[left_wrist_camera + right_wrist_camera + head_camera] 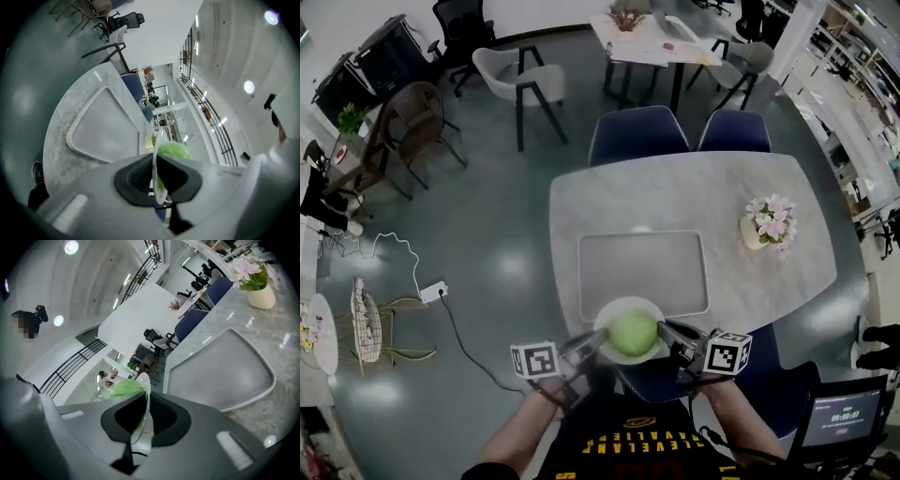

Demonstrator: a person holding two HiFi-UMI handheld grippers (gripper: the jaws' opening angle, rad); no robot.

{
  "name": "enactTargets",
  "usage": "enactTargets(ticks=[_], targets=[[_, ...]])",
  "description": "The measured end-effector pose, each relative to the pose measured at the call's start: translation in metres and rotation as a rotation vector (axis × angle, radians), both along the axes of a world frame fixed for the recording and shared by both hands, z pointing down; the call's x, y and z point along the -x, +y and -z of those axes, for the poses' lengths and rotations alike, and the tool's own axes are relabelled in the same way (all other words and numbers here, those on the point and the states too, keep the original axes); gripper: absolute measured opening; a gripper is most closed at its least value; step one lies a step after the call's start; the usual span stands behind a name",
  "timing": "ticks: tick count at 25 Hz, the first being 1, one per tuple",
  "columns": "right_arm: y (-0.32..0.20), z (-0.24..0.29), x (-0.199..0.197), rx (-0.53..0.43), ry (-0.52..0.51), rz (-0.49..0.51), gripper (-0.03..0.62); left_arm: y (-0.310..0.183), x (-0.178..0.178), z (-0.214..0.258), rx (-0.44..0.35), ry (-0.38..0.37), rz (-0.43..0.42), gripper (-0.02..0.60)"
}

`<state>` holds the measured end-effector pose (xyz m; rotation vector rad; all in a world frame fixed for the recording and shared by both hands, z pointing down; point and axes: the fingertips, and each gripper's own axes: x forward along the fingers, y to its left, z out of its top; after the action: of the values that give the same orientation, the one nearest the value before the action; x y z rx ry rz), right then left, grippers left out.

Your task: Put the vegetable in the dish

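Left gripper (156,178) and right gripper (140,420) fingers tight on dish (609,315) rim, green vegetable (632,333) inside.

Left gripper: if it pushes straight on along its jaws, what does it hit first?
The left gripper has its jaws shut on the rim of the dish. Going straight on, it would most likely meet the green vegetable in that dish first, just past the jaws. Depth beyond is unclear.
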<state>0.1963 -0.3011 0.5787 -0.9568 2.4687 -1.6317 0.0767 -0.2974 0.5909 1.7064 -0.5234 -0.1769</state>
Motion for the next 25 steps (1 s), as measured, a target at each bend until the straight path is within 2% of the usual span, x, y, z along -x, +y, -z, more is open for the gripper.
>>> enactTargets(ticks=[11, 18, 25], targets=[[-0.047, -0.012, 0.010, 0.006, -0.044, 0.038, 0.029, -0.045, 0.008, -0.007, -0.002, -0.083, -0.002, 0.020], [-0.080, -0.029, 0.019, 0.027, -0.010, 0.056, 0.028, -0.076, 0.016, -0.032, 0.044, -0.088, 0.034, 0.026], [-0.102, -0.052, 0.027, 0.008, 0.014, 0.082, 0.033, -0.097, 0.023, -0.050, 0.052, -0.152, 0.034, 0.029]])
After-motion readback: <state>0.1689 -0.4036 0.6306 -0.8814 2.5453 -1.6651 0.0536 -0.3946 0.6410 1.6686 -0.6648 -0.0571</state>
